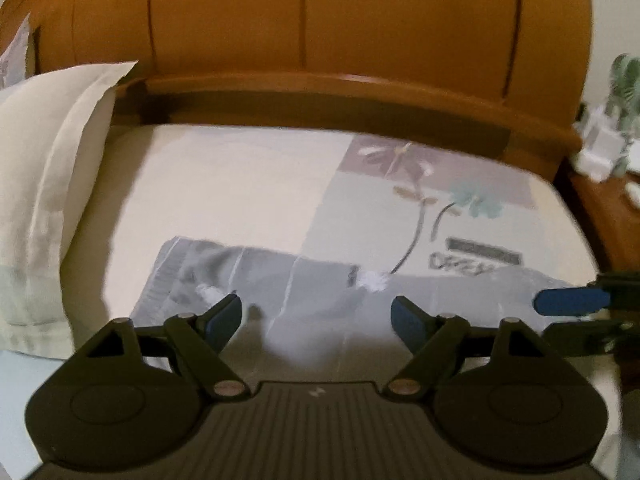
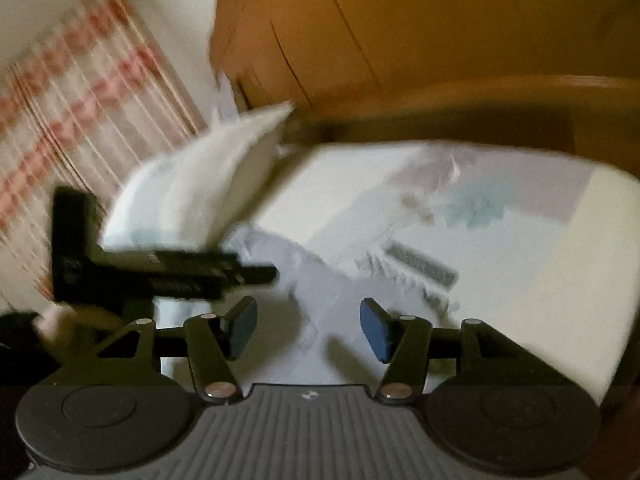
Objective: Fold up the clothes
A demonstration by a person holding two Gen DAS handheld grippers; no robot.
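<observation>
A: Left wrist view. Grey garment (image 1: 280, 280): near edge hidden behind left gripper (image 1: 316, 320) body; full shape couldn't be told. Printed text on bedsheet (image 1: 476, 258) too blurred to read. Items on nightstand (image 1: 604, 208) at right edge cut off and smeared; not identified.

B: Right wrist view was heavily motion-blurred. Curtain (image 2: 80, 92) pattern was red streaks only. Pillow (image 2: 200, 184) outline was soft, lower part hidden by left gripper (image 2: 256, 274). Its fingertips ran together, so jaw gap couldn't be judged there. Garment (image 2: 304, 280) was a pale blur, edges unclear. Hand (image 2: 72, 320) at lower left was partly hidden, indistinct.
</observation>
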